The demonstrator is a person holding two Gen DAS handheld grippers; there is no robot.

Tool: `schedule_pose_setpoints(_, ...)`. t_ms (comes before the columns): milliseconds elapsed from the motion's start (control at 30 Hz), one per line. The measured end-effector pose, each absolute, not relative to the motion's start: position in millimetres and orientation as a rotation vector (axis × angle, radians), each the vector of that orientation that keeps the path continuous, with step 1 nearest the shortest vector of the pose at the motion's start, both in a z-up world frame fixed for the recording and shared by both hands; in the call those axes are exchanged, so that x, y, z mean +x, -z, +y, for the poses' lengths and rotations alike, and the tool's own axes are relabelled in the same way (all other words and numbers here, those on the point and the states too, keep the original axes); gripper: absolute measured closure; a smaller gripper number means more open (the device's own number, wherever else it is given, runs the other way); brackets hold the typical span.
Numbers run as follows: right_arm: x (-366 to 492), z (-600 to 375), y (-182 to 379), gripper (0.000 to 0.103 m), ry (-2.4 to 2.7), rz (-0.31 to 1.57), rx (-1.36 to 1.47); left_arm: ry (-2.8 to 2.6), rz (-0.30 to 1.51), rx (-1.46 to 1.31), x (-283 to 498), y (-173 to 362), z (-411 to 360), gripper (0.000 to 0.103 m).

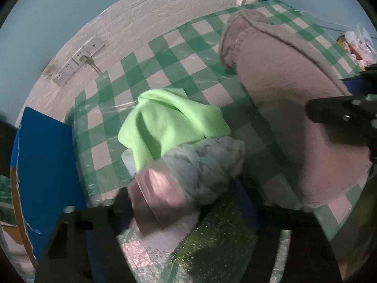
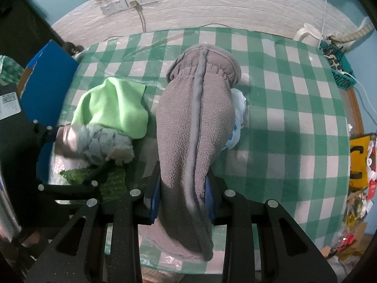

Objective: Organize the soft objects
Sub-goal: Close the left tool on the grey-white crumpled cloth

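Grey fleece slipper [image 2: 195, 127], frame centre, pinched mid-body by right gripper [image 2: 182, 198]: light, floppy; left gripper [image 1: 162, 202] clamps crumpled cloth [image 1: 200, 162]

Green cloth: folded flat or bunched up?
Bunched up. The green cloth sits in a crumpled heap with loose folds on the checkered tablecloth, beside the grey fleece slipper.

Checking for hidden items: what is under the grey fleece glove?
A crumpled white plastic bag pokes out beneath the grey fleece glove on its right; how far it extends under is covered.
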State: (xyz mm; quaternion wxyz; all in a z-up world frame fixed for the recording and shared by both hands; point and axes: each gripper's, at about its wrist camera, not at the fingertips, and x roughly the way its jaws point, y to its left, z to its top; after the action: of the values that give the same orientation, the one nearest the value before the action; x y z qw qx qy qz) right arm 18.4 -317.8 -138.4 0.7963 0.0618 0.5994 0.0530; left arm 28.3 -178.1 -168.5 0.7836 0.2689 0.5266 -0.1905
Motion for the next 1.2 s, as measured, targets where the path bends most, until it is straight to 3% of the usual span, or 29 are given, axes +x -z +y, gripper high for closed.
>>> schedule_pose_setpoints(367, 18.1, -316.4, 133.4, 0.073, -0.115, 1.273, 0.125, 0.493, 1.156, 0.439, 24.1, 142.7, -167.6, 0.045)
schedule_pose_setpoints(1200, 15.6, -301.4, 86.8, 0.073, -0.176, 1.143, 0.117, 0.458, 1.158, 0.070, 40.5, 95.3, -105.1, 0.046)
